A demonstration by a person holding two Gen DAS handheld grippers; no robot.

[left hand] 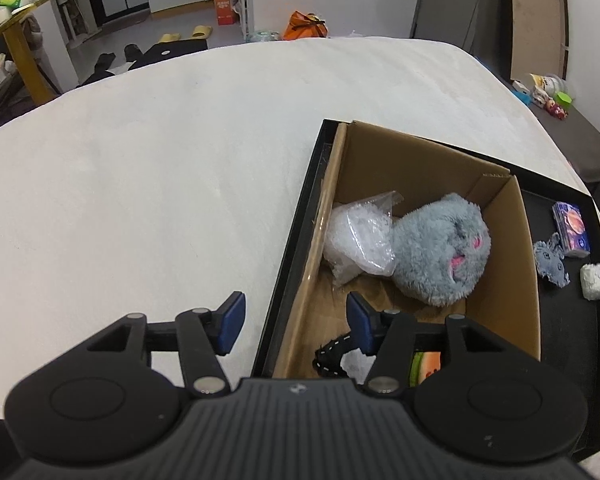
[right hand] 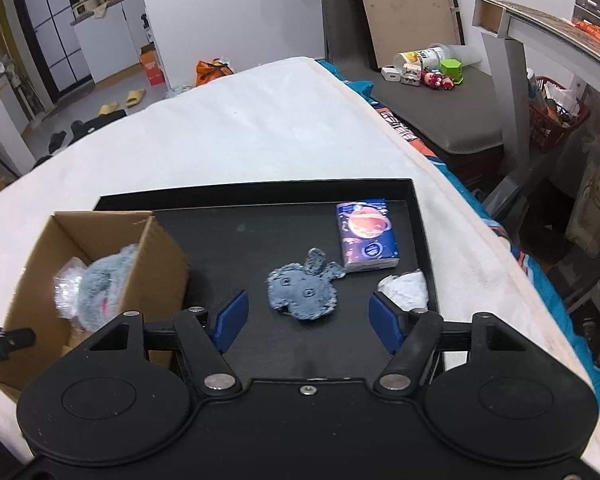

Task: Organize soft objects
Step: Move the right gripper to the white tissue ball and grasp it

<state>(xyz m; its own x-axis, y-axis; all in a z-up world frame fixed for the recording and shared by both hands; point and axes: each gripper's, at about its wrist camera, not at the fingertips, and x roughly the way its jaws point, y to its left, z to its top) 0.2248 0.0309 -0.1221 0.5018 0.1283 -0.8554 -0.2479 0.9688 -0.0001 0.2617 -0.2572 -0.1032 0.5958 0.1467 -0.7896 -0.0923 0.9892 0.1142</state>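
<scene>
A cardboard box (left hand: 516, 240) (right hand: 164, 256) stands on the left part of a black tray (right hand: 260, 196) (left hand: 296, 220). In it lie a grey plush toy (left hand: 440, 248) (right hand: 104, 284), a clear plastic bag (left hand: 360, 240) and small items at the near end. On the bare tray lie a flat grey felt animal (right hand: 302, 290) (left hand: 552, 264), a tissue pack (right hand: 366, 234) (left hand: 572, 230) and a white crumpled wad (right hand: 406, 288) (left hand: 594, 276). My left gripper (left hand: 296, 320) is open and empty over the box's near left edge. My right gripper (right hand: 308, 320) is open and empty, just short of the felt animal.
The tray sits on a white bed (left hand: 160, 160) (right hand: 260, 120). To the right of the bed are a grey bench with toys (right hand: 440, 92), a table leg (right hand: 508, 92) and a red basket (right hand: 556, 104). Slippers and bags lie on the far floor.
</scene>
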